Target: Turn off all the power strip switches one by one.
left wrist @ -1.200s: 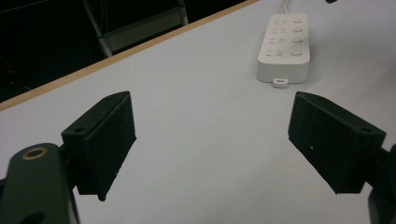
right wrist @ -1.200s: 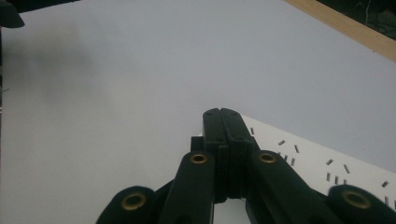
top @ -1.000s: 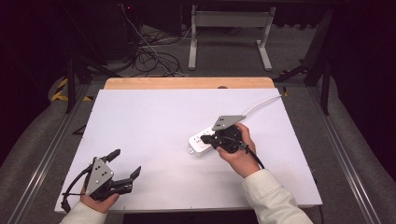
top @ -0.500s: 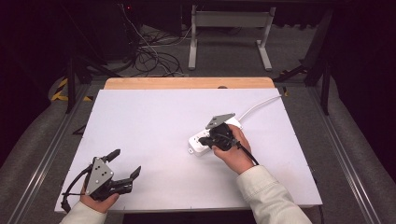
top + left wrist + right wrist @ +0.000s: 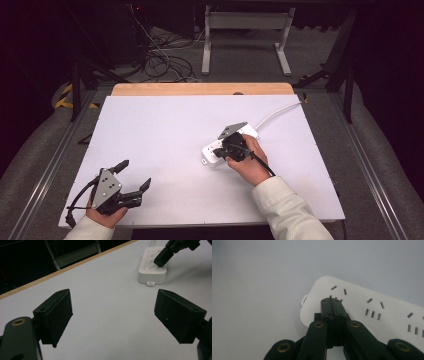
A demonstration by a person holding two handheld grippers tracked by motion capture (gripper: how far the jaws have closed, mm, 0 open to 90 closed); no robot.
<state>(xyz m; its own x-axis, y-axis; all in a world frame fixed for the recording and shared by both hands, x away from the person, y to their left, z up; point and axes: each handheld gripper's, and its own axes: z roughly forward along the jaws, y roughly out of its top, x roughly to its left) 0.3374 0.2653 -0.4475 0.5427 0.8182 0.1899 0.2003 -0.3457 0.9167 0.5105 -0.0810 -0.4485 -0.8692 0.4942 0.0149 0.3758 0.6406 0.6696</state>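
Observation:
A white power strip lies flat right of the table's middle, and its white cable runs off to the far right. My right gripper is shut, with nothing showing between the jaws. Its tips rest on the power strip at the end socket's slots, near the small hanging tab. My left gripper lies open at the near left corner, held by a hand. Along the left gripper, bare table lies between the jaws, with the power strip and right gripper farther off.
The white table top has a wooden strip along its far edge. Beyond it are dark floor, tangled cables and a metal stand. Metal rails run along both sides of the table.
My right gripper has slid a little to the left along the power strip, toward its near end. The left gripper and the strip have stayed put.

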